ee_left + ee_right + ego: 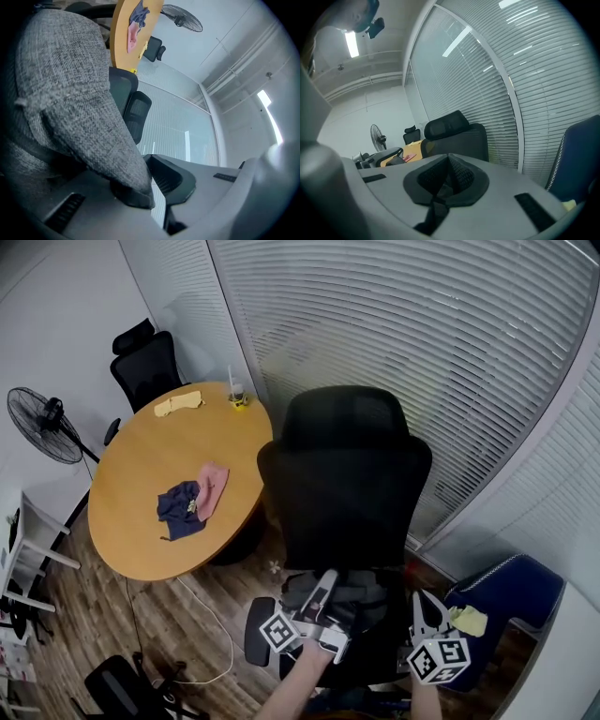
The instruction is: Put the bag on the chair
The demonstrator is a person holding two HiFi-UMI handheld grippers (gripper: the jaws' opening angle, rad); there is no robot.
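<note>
Nearest, the left gripper (328,579) is clenched on a fold of the grey bag (70,84), the cloth pinched tight between its pads. The bag sits low over the seat of the black chair (347,474), just in front of the backrest. I cannot tell whether it rests its full weight on the seat. The right gripper (427,607) is held beside it, to the right. Its jaws are pressed together with nothing between them and it is clear of the bag.

Just right of that, a blue chair (511,592) stands against the blinds (422,324), with a yellow rag (469,621) on it.

Beyond the black chair and to the left is a round wooden table (150,456). A blue cloth (180,509) and a pink cloth (212,487) lie touching near its middle. A yellow cloth (178,402) and a cup (237,396) are at its far edge.

Farther back, another black chair (145,362) stands behind the table, and a fan (42,424) stands by the left wall.
</note>
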